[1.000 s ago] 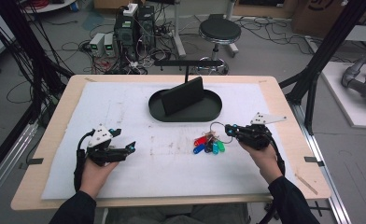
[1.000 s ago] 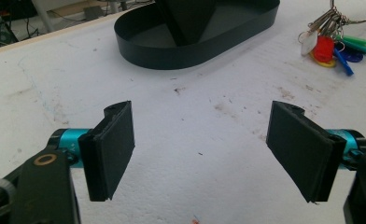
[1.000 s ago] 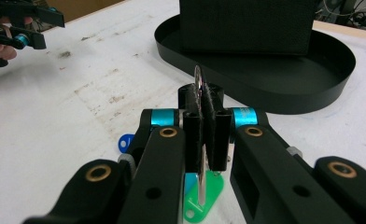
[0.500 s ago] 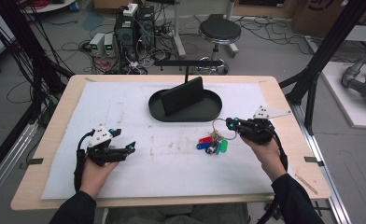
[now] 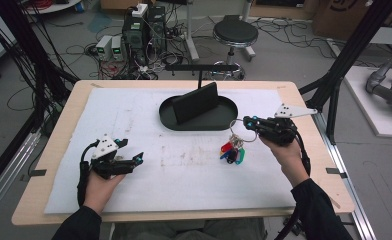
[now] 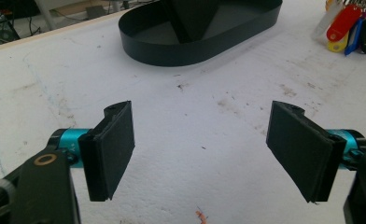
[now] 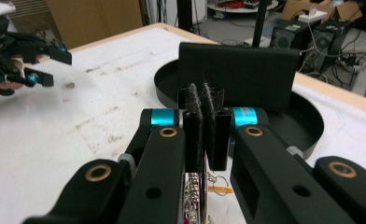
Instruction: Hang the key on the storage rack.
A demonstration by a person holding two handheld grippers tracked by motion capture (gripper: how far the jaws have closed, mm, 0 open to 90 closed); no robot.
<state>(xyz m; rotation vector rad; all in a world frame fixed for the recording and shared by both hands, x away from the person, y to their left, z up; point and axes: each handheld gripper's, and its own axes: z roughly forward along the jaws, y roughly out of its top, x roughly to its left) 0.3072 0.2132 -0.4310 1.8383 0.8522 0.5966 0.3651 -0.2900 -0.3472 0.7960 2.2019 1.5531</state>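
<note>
Bunch of keys (image 5: 232,151) with coloured tags, lifted off the white mat (image 5: 134,125) since a second ago, hung just in front of the black oval tray (image 5: 169,117): pickup judged done. Right gripper (image 5: 249,123) pinched shut on its key ring (image 5: 238,129). Left gripper (image 5: 136,159) spread wide, empty, resting apart.

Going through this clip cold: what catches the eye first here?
The bunch of coloured key tags hanging from a ring pinched in the shut right gripper, right of the table's middle. Just behind it sits a black oval tray with an upright black panel in it. At the near left, the left gripper rests with its jaws wide open and nothing between them.
</note>
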